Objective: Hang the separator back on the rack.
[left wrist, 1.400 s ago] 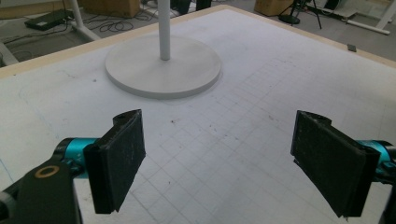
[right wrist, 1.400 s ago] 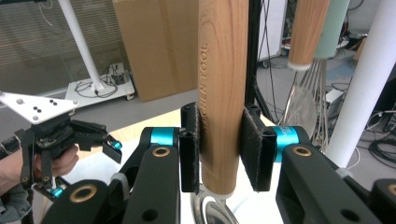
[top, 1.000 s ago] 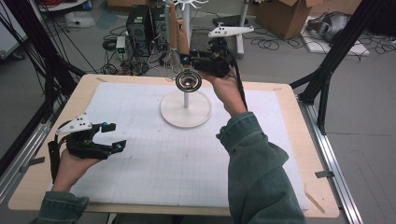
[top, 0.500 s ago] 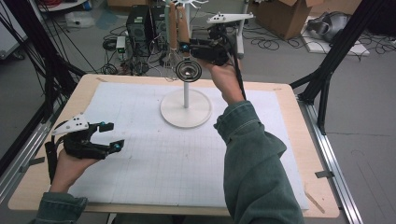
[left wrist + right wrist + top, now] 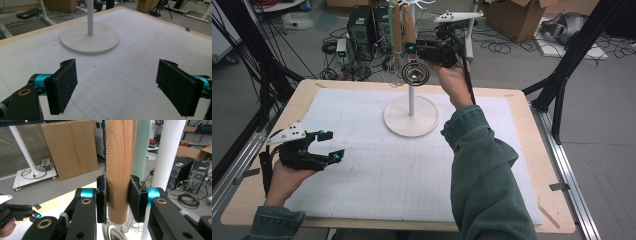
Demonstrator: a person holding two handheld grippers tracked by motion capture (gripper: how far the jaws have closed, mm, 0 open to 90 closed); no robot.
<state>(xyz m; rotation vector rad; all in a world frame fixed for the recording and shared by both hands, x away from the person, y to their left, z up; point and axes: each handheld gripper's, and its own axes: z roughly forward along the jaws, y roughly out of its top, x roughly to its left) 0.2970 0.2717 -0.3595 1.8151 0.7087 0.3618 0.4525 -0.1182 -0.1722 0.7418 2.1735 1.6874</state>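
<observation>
wooden-handled strainer (image 5: 412, 60), its mesh bowl hanging low, sits higher against the white stand (image 5: 411, 116) than it did a second ago: then the bowl hung partway down the pole, now it is up near the top, close to the hooks where another wooden handle and a whisk already hang. judging by that rise, the tool is on its way to a hook and the hanging itself is not yet done. the right hand-held gripper (image 5: 117, 195) is clamped on the wooden handle (image 5: 120, 165), one pad pressed to each side just above its lower end, with the stand's pole just beside it. the left hand-held gripper (image 5: 116, 82) has kept its place low over the counter (image 5: 532, 150), well to the left of the stand's round base, its pads (image 5: 65, 83) wide apart with nothing between them.
</observation>
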